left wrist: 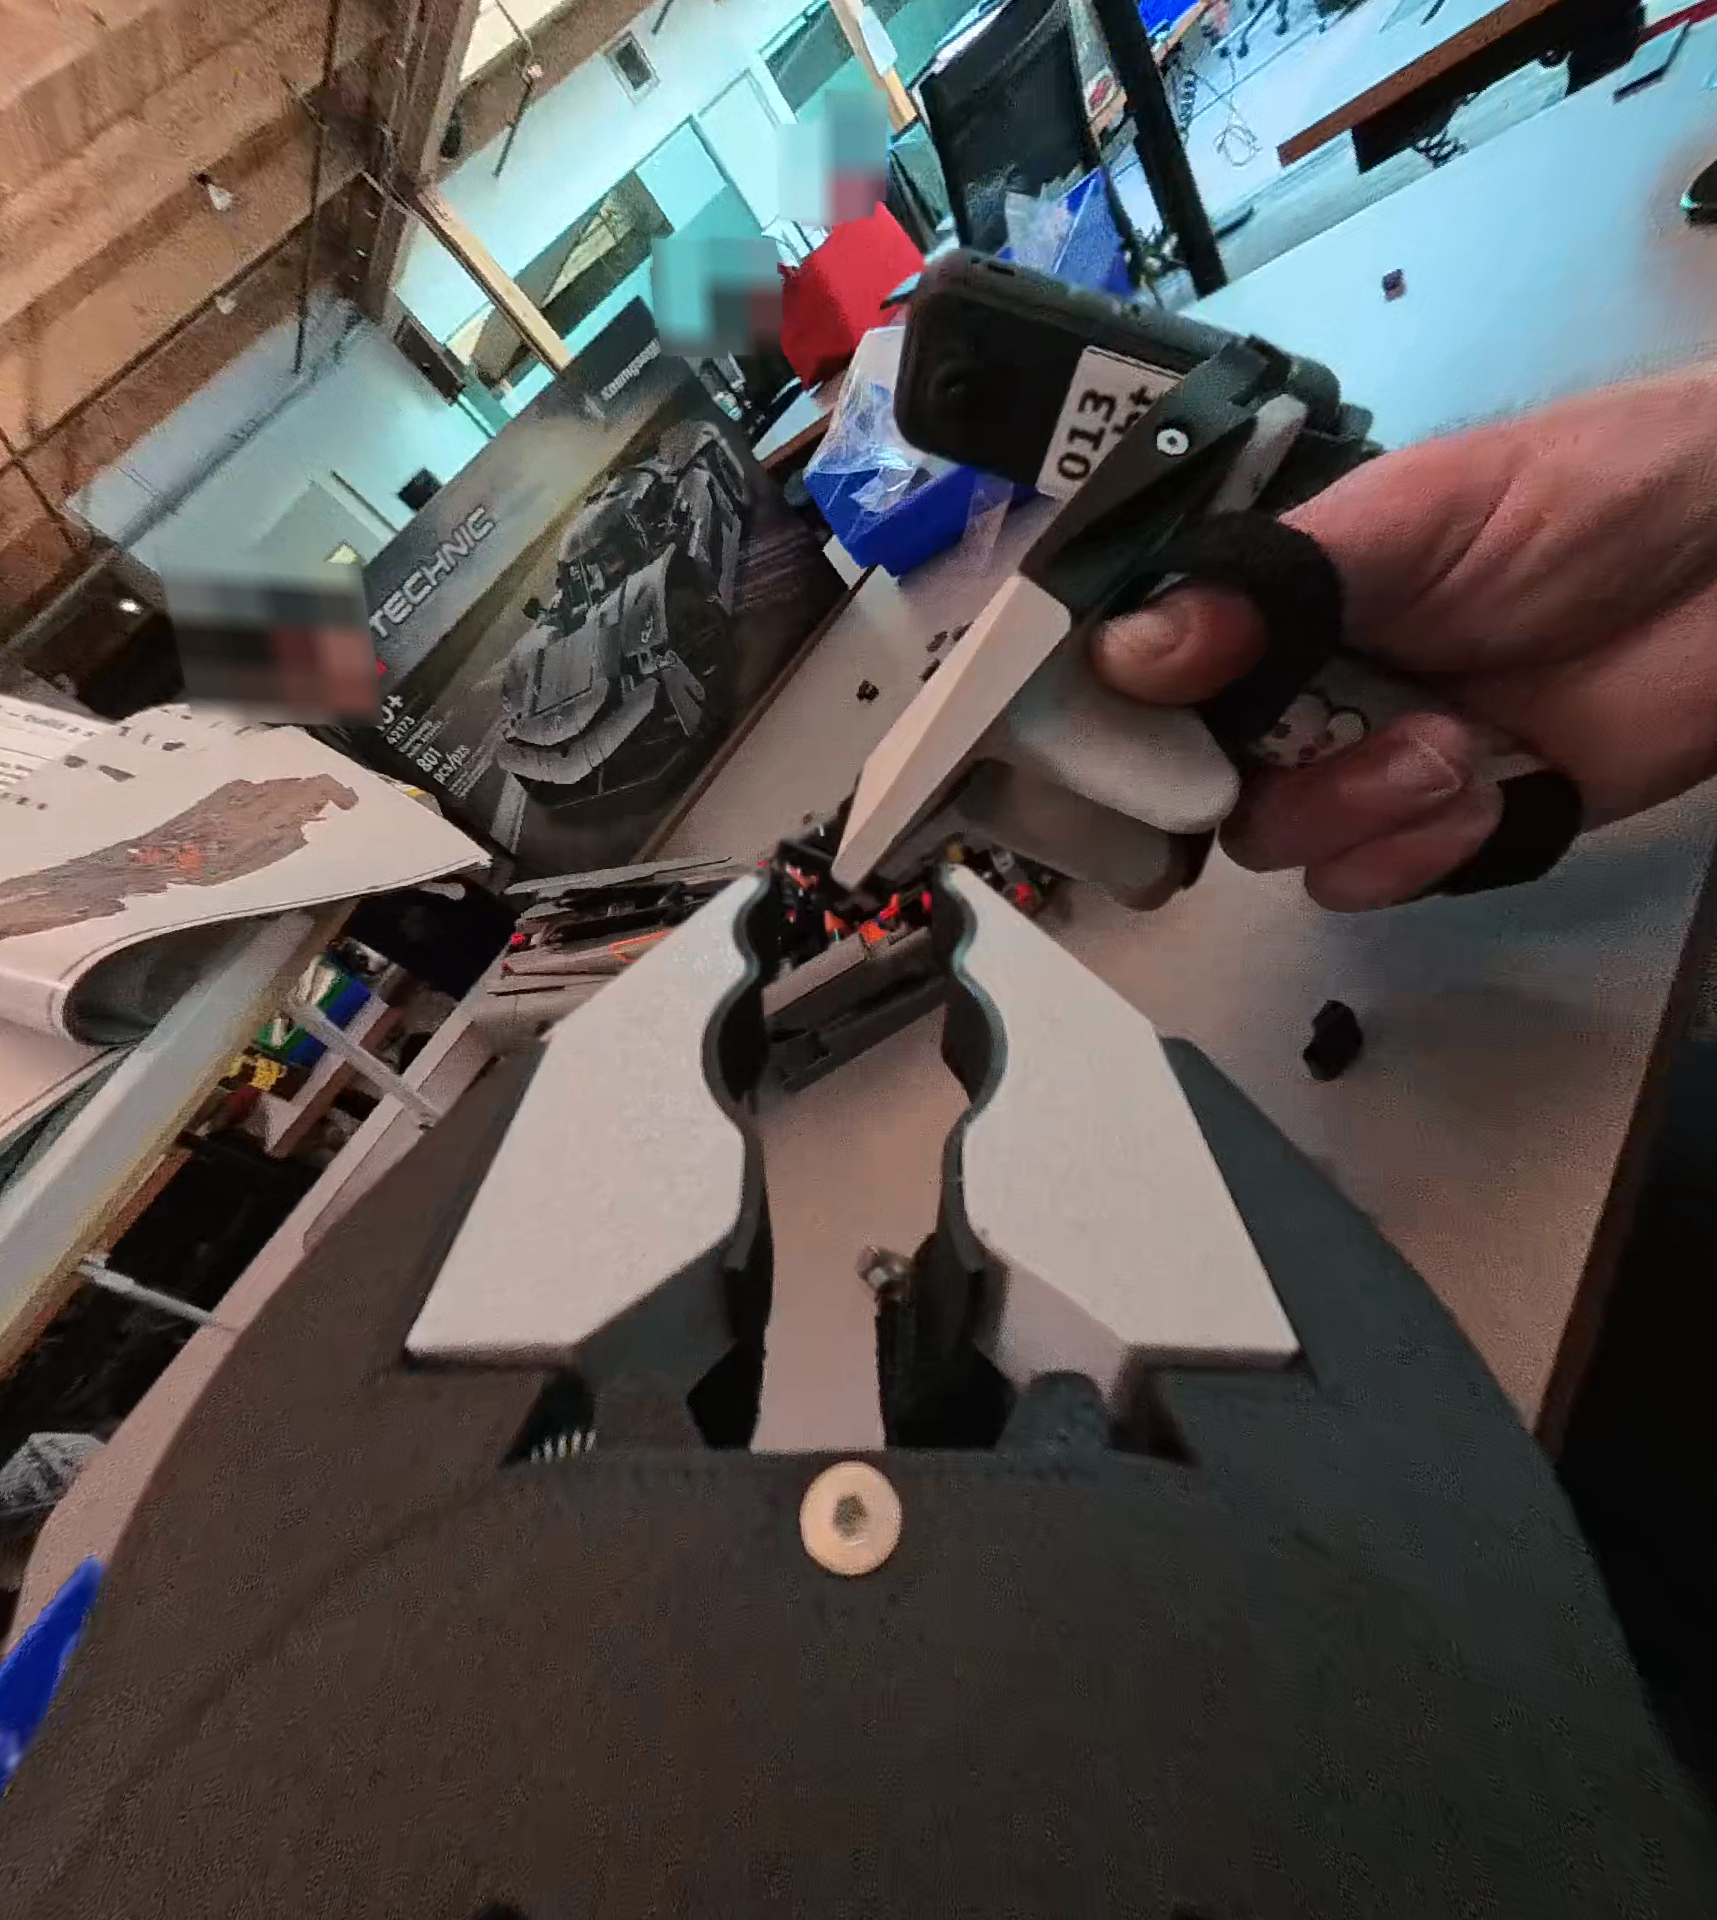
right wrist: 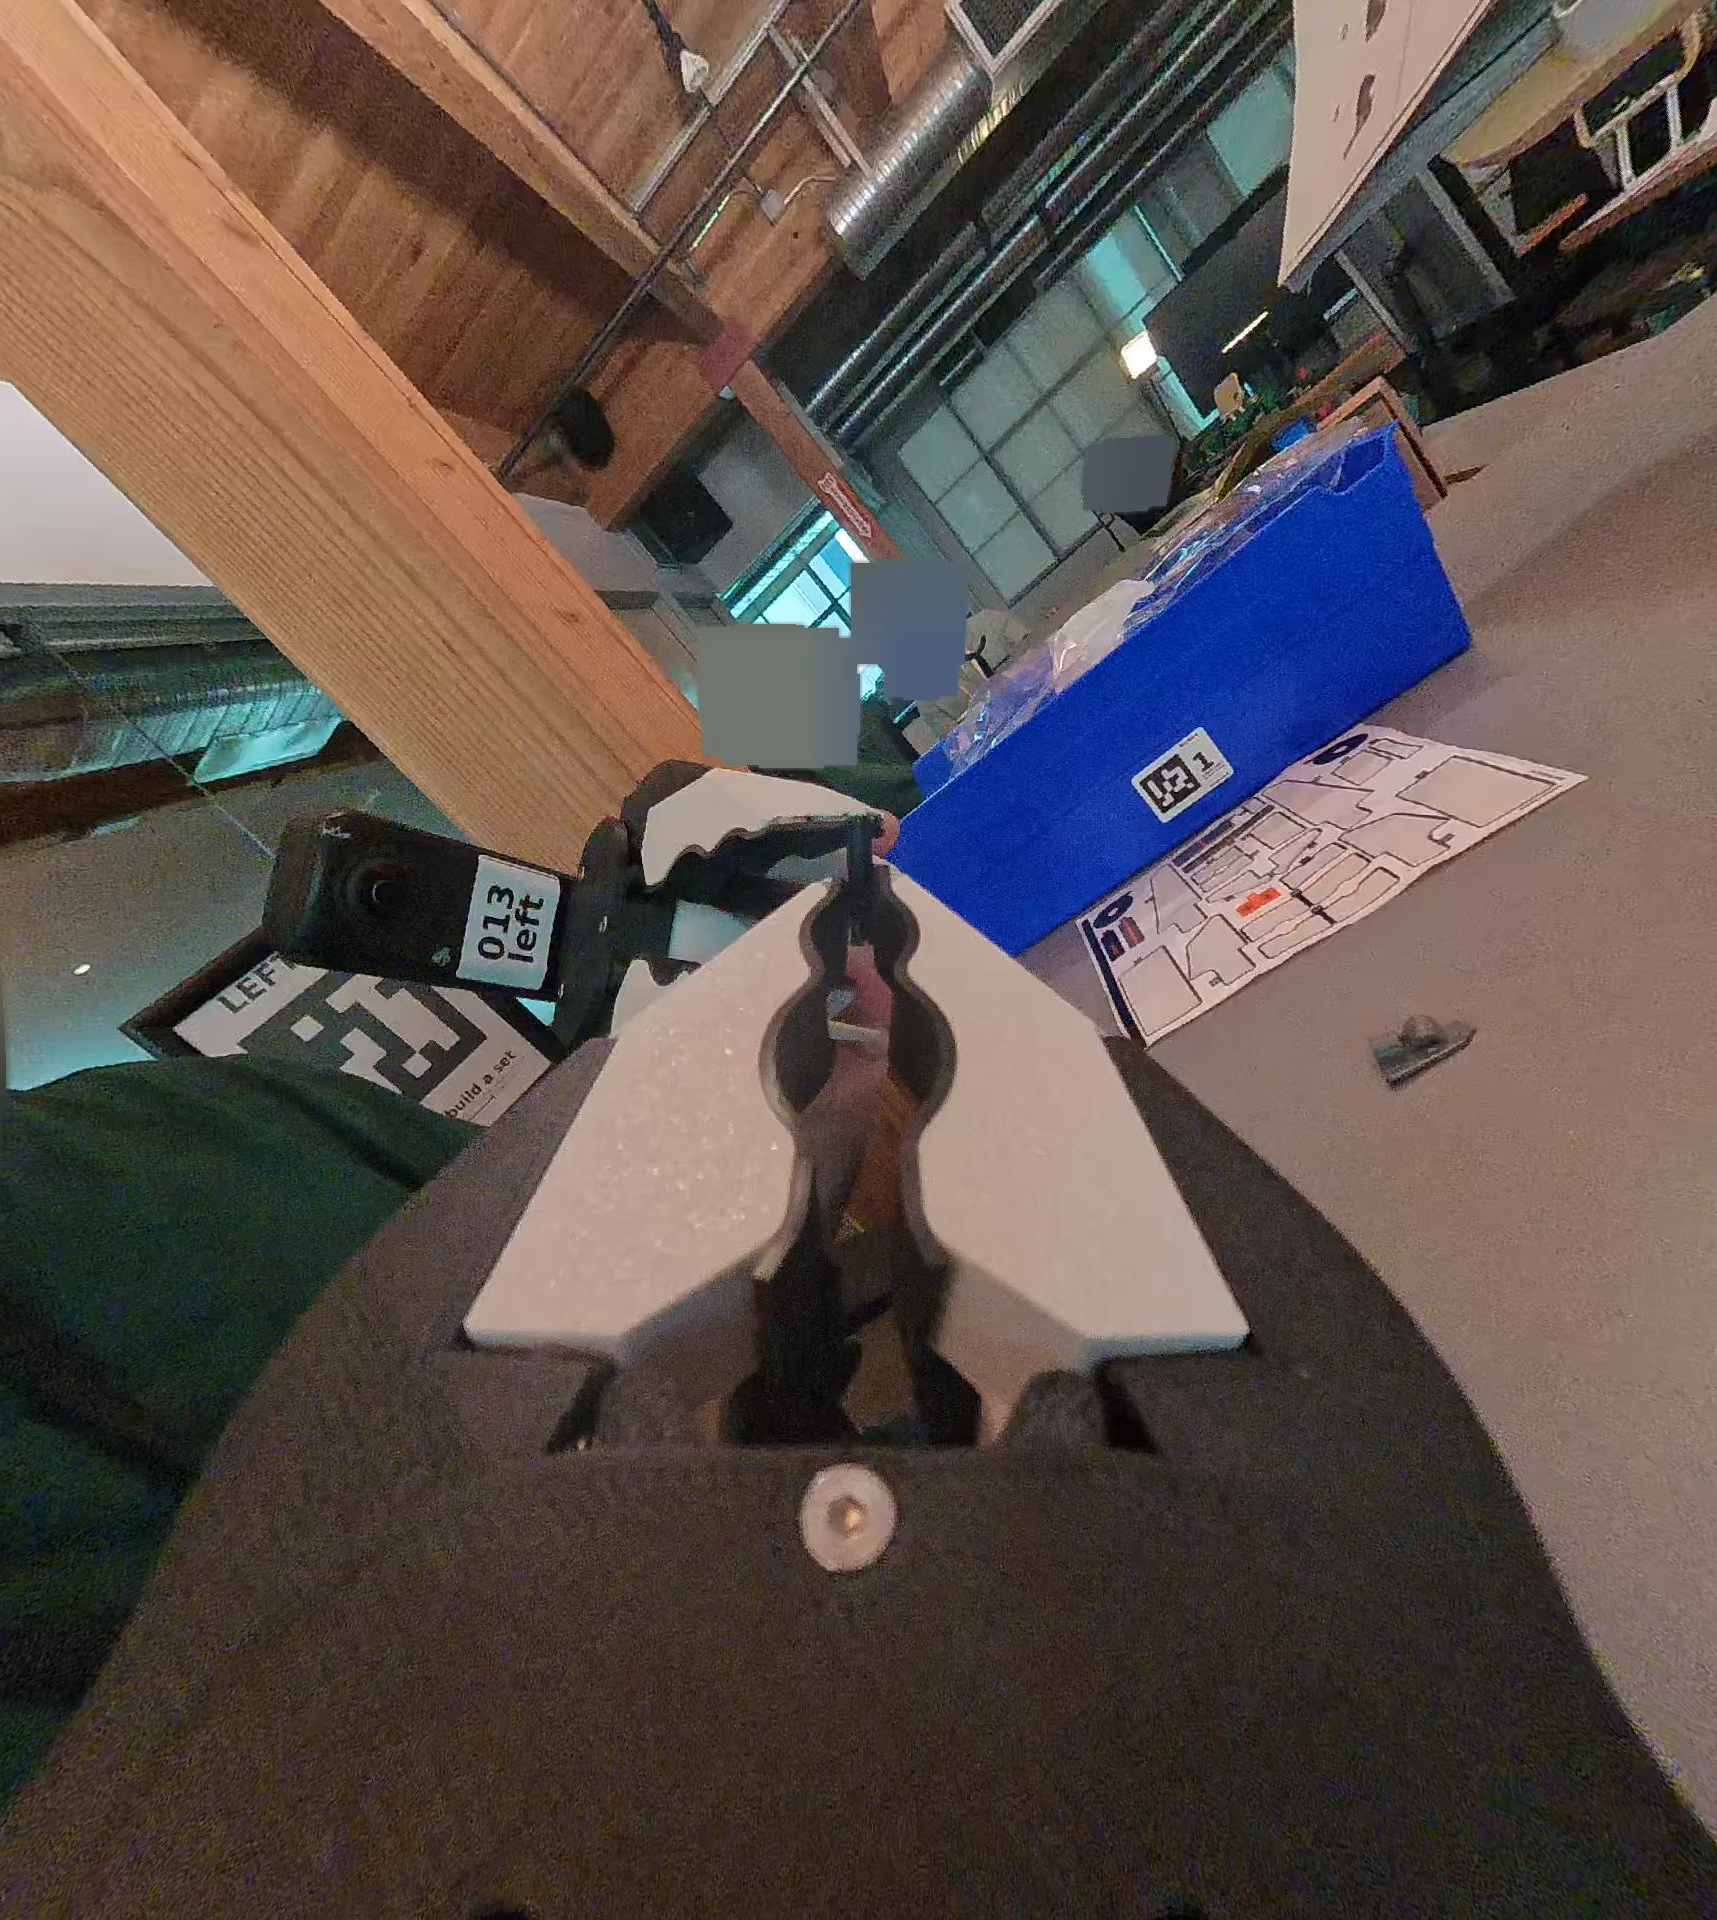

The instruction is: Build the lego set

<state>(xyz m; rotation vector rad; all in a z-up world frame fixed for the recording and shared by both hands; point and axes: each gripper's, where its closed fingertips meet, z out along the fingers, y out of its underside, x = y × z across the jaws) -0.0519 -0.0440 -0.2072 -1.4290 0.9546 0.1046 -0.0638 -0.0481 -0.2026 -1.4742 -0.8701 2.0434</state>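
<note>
Mid-assembly above the table [left wrist: 1456, 1091], the left gripper [left wrist: 849, 914] clamps the dark lego assembly [left wrist: 854, 997] while the right gripper [right wrist: 859, 914], seemingly pinching a small black piece [right wrist: 859, 883], needs careful alignment to press it on.

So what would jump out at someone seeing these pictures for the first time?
Probably the two grey tools meeting over a dark, partly built lego model at the table's middle: the left tool grips it, and the right tool, held in a hand, pokes in from above. Next, the set's box behind, and a bright blue bin.
</note>
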